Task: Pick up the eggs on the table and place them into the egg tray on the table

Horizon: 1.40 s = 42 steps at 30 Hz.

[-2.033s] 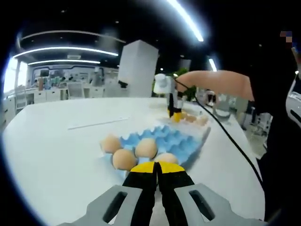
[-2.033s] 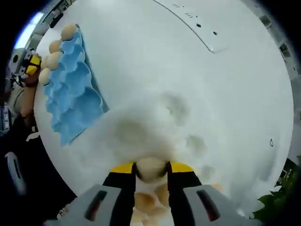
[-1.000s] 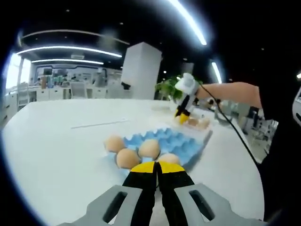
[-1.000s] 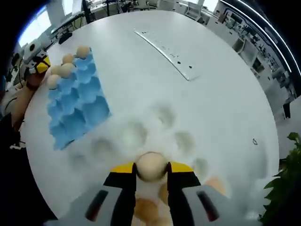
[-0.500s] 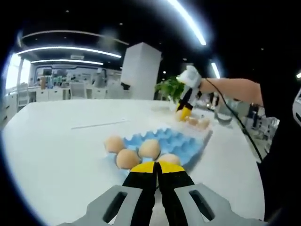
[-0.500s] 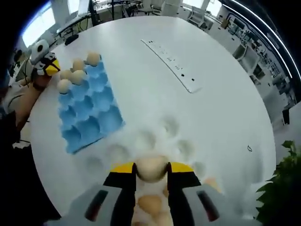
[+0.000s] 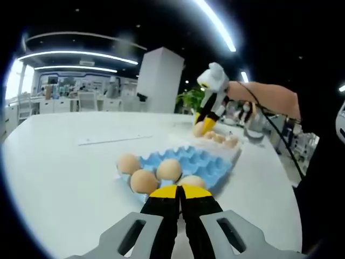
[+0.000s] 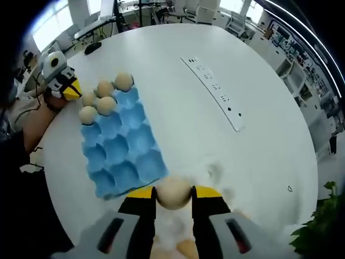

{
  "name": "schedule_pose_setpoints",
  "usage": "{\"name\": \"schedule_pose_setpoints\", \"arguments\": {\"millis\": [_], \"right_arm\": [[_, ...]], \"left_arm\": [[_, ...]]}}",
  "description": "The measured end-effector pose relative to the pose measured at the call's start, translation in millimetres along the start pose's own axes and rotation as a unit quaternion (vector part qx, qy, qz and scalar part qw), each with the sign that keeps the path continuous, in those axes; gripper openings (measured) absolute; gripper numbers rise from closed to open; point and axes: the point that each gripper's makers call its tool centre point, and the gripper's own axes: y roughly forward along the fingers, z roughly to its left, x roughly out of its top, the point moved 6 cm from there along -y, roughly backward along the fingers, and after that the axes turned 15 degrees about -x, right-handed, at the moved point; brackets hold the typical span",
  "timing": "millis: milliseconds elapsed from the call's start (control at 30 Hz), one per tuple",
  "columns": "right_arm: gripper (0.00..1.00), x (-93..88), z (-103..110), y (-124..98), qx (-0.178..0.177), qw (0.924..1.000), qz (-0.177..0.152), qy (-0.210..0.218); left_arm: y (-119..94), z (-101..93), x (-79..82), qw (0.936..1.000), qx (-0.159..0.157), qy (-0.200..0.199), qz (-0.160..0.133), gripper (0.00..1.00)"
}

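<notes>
Right claw (image 8: 173, 195) is clamped on one egg (image 8: 173, 192) above the blue egg tray's (image 8: 125, 148) near end. Four eggs (image 8: 106, 105) fill the tray's far end on the white table (image 8: 183, 102). Left claw (image 7: 180, 193) is pressed together beside them.

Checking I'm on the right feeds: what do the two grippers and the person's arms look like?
Both match: the left gripper and right gripper have grey bodies with black jaws tipped yellow. Seen from the left gripper view, the right gripper carries a white housing and trails a black cable along the arm, which wears a dark sleeve.
</notes>
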Motion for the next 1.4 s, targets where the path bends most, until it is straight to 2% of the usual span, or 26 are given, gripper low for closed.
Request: {"name": "schedule_pose_setpoints", "arguments": {"millis": [267,467,533,800,933,1167,1400], "right_arm": [[0.26,25.8,15.5,-0.5,0.006,0.9997,-0.001,-0.022],[0.26,43.6,26.0,0.0,0.011,0.9993,-0.003,-0.036],[0.26,49.8,30.0,0.2,0.014,0.9990,-0.004,-0.043],[0.26,70.3,42.9,2.3,0.024,0.9982,-0.006,-0.055],[0.26,82.0,48.5,5.4,0.027,0.9977,-0.008,-0.061],[0.26,98.2,55.9,9.4,0.032,0.9968,-0.010,-0.072],[0.26,116.8,64.7,14.2,0.038,0.9960,-0.018,-0.080]], "left_arm": [[-3.3,-0.9,2.6,0.9999,0.006,0.000,-0.011,0.00],[-5.2,7.2,5.6,0.9998,0.003,0.007,-0.016,0.00],[0.5,-1.7,5.8,0.9997,-0.007,0.012,-0.022,0.00],[2.2,-7.9,6.7,0.9991,-0.015,0.028,-0.028,0.00],[-2.2,-8.9,7.5,0.9987,-0.018,0.025,-0.041,0.00],[-5.4,-4.8,7.3,0.9986,0.003,0.015,-0.051,0.00],[-6.5,-0.3,8.5,0.9985,0.002,0.016,-0.053,0.00]]}}
